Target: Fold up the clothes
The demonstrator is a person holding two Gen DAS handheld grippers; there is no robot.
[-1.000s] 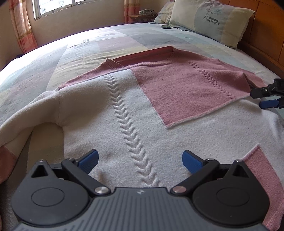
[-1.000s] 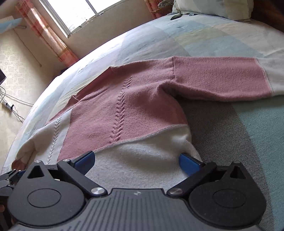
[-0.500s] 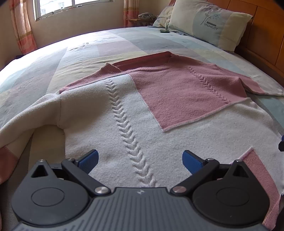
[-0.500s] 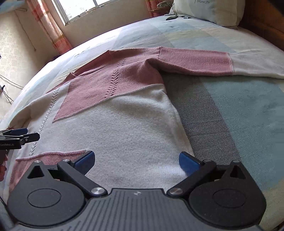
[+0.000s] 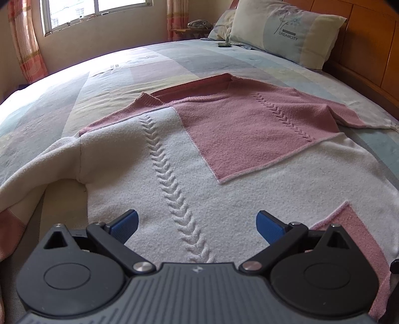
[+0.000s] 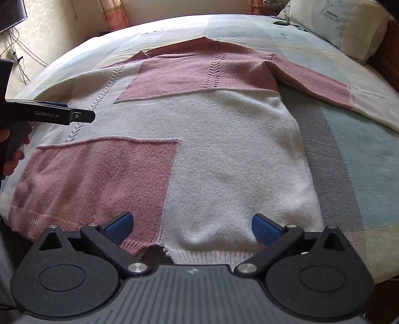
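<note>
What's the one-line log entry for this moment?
stage: pre-fold | sweater: flat on bed, sleeves out | left gripper: jaws open, empty | right gripper: jaws open, empty, at hem

Daylight is admitted through the window at 11 o'clock in the left wrist view, where the panes are blown out and the bed beneath is washed pale by glare. Soft shadows are cast toward 6 o'clock. Strong fisheye bending is seen at all edges, and corners are darkened. The sweater knit is rendered sharply.
</note>
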